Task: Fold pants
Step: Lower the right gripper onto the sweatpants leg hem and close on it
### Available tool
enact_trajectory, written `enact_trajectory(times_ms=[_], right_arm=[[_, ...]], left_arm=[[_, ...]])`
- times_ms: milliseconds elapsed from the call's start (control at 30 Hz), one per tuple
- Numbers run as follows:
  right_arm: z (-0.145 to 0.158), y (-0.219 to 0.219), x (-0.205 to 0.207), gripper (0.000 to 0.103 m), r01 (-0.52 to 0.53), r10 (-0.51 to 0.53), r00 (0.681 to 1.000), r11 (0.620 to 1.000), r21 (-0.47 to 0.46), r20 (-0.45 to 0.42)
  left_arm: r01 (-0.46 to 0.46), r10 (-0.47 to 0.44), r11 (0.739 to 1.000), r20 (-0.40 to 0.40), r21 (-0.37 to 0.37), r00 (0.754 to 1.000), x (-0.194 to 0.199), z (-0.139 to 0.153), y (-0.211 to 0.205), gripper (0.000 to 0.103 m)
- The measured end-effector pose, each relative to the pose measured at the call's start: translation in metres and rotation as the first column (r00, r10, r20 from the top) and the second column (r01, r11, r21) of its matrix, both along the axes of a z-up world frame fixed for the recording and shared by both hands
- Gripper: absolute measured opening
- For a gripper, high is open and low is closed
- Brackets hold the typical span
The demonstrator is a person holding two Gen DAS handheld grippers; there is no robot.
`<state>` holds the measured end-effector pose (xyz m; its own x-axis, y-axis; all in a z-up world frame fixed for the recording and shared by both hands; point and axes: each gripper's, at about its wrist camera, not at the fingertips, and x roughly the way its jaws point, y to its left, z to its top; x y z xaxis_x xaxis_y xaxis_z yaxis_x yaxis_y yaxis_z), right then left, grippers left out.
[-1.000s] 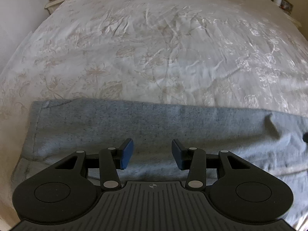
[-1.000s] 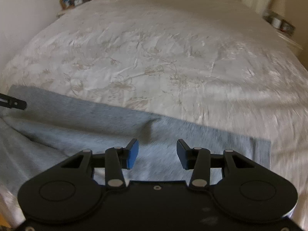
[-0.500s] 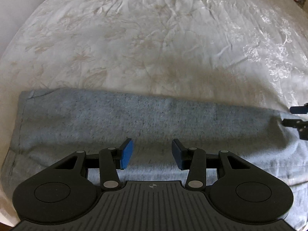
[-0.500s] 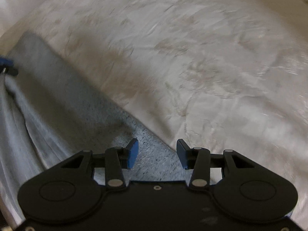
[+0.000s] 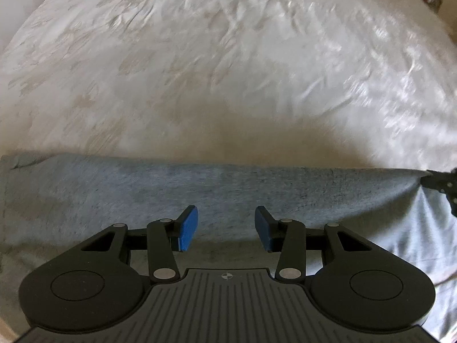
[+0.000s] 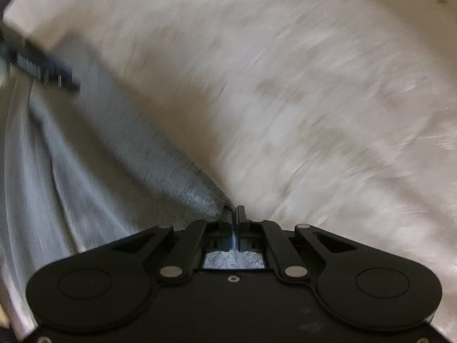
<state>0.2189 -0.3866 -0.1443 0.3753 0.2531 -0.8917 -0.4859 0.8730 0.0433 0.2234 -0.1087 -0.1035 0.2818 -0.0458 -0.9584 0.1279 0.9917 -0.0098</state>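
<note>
A wide white bedspread [image 5: 228,65] with a faint floral pattern fills nearly everything; its surface is smeared by motion in the right wrist view.

Along its near edge lie the grey pants [image 5: 200,183], a long flat strip. In the left wrist view their long axis runs straight across, from 9 o'clock to 3 o'clock, with the stitched end at the 9 o'clock side. In the right wrist view the same strip [image 6: 128,131] runs on a slant from about 10 o'clock down to the middle, narrowing to a point there.

The left gripper [image 5: 226,227] hovers over the cloth at 6 o'clock, its blue pads [image 5: 189,225] spread wide with nothing between them.

The right gripper [image 6: 233,213] has its fingers pressed together, pinching the far edge of the pants; from the left wrist view it shows at 3 o'clock [image 5: 441,184], the fabric drawn up toward it in folds.
</note>
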Motion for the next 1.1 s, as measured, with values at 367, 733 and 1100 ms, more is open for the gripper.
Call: enact_trajectory(times_ms=[367,733,1100], right_arm=[[0.003,0.045,-0.12,0.002,-0.067,0.078,0.993,0.991,-0.119,0.092],[0.0,0.055,-0.15,0.003,0.104,-0.1,0.992,0.993,-0.055,0.079],[-0.006,0.059,-0.143,0.003,0.125,-0.122,0.989,0.991,-0.042,0.078]], left_arm=[[-0.008,0.007,0.995,-0.002,-0.104,1.0,0.003,0.008,-0.015,0.043],[-0.066,0.052,0.99,-0.115,-0.128,0.992,-0.013,-0.012,-0.007,0.043],[-0.175,0.152,0.977,-0.178,-0.122,0.972,-0.006,-0.038,0.011,0.043]])
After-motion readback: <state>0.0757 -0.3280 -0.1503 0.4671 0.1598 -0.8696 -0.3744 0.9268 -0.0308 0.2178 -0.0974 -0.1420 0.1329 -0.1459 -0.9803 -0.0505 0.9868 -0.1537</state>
